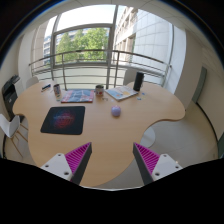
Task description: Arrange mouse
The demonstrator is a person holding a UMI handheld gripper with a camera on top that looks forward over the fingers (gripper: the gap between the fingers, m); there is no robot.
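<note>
Approaching a light wooden table (100,140), the two-finger gripper (112,160) is held wide open and empty, its magenta pads (76,158) well short of the target. A small pale rounded mouse (116,111) sits right of the dark rectangular mouse mat (64,121). Reaching forward over the table is judged the next move.

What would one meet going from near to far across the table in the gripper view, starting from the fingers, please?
Gripper, open, its fingers holding nothing → black mouse pad → mouse → book → dark speaker at the far edge.
</note>
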